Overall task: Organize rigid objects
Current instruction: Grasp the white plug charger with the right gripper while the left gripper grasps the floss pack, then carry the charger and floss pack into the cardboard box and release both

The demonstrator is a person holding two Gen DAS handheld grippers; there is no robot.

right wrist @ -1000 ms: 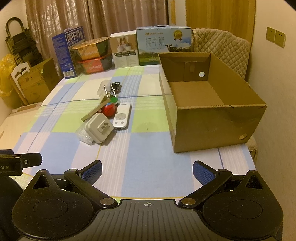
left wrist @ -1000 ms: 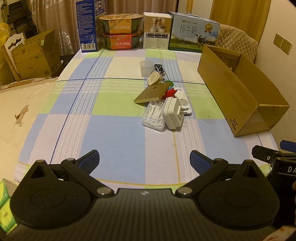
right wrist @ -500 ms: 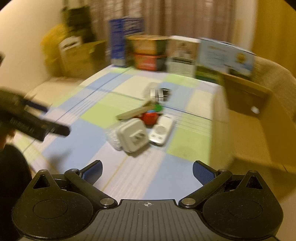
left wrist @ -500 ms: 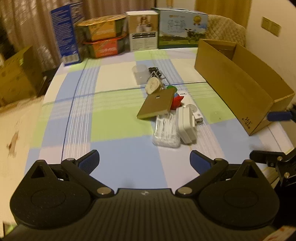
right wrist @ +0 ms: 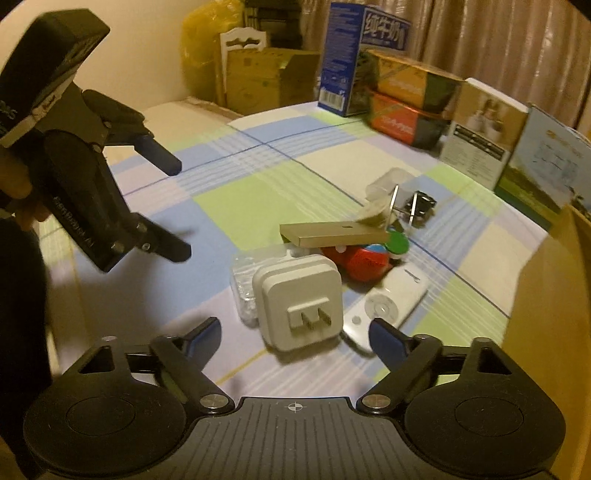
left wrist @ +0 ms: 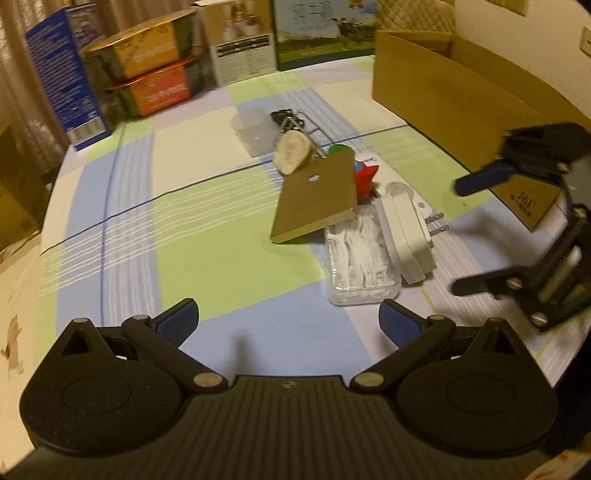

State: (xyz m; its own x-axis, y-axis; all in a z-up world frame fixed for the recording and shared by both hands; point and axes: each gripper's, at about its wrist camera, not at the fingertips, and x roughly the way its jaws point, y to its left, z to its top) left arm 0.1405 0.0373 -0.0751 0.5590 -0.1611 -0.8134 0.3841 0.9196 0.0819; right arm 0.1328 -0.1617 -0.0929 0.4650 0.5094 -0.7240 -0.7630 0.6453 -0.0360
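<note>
A pile lies mid-table: a white plug charger (right wrist: 301, 306) (left wrist: 410, 236), a clear box of white picks (left wrist: 360, 258), a tan flat board (left wrist: 317, 195) (right wrist: 332, 234), a red object (right wrist: 364, 260), a white remote (right wrist: 391, 302), binder clips (left wrist: 290, 118) and a clear cup (left wrist: 255, 127). My right gripper (right wrist: 297, 338) (left wrist: 480, 232) is low in front of the charger. Its jaws are closing, apart from the charger, with nothing pressed between the pads. My left gripper (left wrist: 290, 321) (right wrist: 166, 203) stands open and empty, left of the pile.
An open cardboard box (left wrist: 443, 96) (right wrist: 554, 295) stands on the table to the right of the pile. Along the far edge are a blue carton (left wrist: 62, 74), stacked food tins (left wrist: 147, 74), a white box (left wrist: 240, 48) and a milk carton (left wrist: 321, 33).
Both grippers have come lower and closer to the pile. The right one rolled, its jaws narrowed, and it now faces the charger's prongs and shows in the left wrist view.
</note>
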